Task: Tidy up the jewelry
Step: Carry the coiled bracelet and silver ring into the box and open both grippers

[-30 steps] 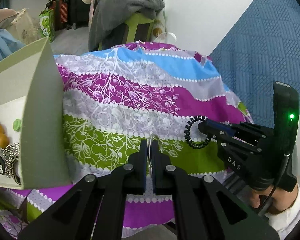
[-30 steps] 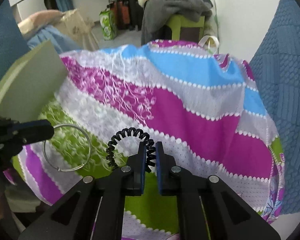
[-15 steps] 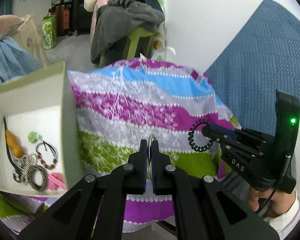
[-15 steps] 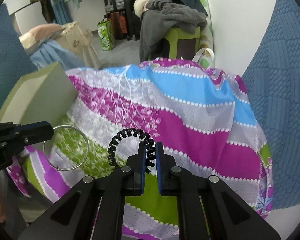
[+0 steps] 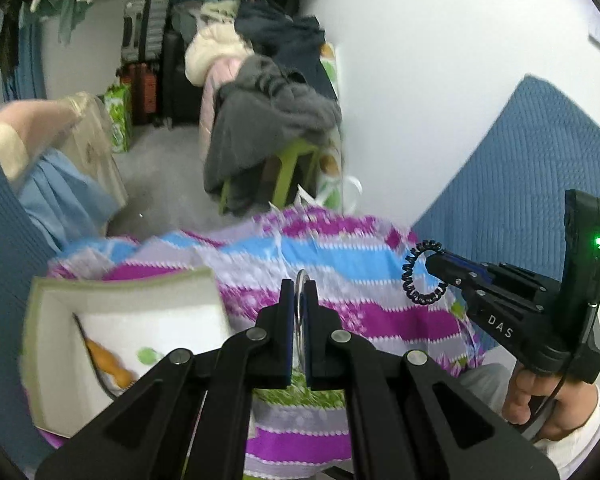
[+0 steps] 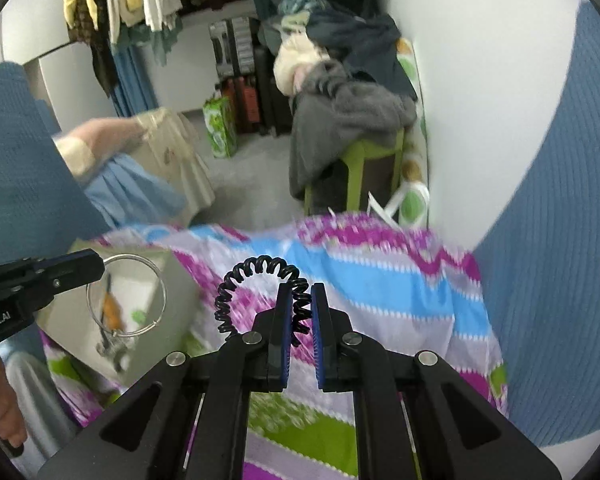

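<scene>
Your left gripper pinches the silver bangle; your right gripper pinches the black coil tie, both above the striped cloth.

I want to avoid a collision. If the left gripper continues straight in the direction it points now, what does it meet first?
Probably the patterned cloth. The left gripper, shut on the silver ring, aims down at it, right of the open box. Nothing else seems to lie between, though depth is unclear.

Left gripper was clamped, fingers angled downward. Right gripper was likewise clamped and angled downward. A hand gripped the right gripper's handle.
</scene>
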The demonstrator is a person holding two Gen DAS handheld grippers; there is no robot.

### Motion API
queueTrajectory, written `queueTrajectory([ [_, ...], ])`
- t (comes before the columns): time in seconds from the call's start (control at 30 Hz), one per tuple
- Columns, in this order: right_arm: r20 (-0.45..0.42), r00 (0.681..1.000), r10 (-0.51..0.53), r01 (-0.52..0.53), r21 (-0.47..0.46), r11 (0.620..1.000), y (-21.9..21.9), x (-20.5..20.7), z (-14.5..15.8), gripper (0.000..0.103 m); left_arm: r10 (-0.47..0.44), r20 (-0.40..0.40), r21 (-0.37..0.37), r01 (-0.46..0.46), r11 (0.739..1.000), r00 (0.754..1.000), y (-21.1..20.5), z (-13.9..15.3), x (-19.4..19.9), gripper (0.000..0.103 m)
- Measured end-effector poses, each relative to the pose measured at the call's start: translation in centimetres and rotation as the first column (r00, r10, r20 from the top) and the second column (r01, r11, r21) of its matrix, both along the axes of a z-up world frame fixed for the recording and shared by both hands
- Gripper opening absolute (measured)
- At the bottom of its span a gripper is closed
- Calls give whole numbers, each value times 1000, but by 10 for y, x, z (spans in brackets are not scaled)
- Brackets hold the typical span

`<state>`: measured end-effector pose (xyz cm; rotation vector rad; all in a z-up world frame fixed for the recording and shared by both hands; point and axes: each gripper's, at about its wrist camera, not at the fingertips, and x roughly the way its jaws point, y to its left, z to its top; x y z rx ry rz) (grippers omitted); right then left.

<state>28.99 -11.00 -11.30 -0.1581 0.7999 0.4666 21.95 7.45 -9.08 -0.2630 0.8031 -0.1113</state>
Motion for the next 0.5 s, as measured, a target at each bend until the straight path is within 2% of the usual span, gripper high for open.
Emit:
queueTrajectory([
  [0.17, 33, 999, 34, -35, 22, 999, 31, 1, 26, 7, 40, 41, 17, -40, 999, 998, 35, 29, -6, 3],
  [0.27, 45, 997, 57, -59, 32, 998, 51, -1, 34, 7, 71, 53, 29, -73, 997, 996, 49, 32, -9, 3],
  [0.4, 39, 995, 93, -94, 51, 994, 80, -6, 31, 7, 111, 53, 7, -112, 994, 992, 76, 31, -21, 3],
  [0.5, 17, 993, 117, -118, 53, 992, 101, -13, 20, 7, 138, 33, 9, -139, 990, 990, 93, 18, -26, 3],
])
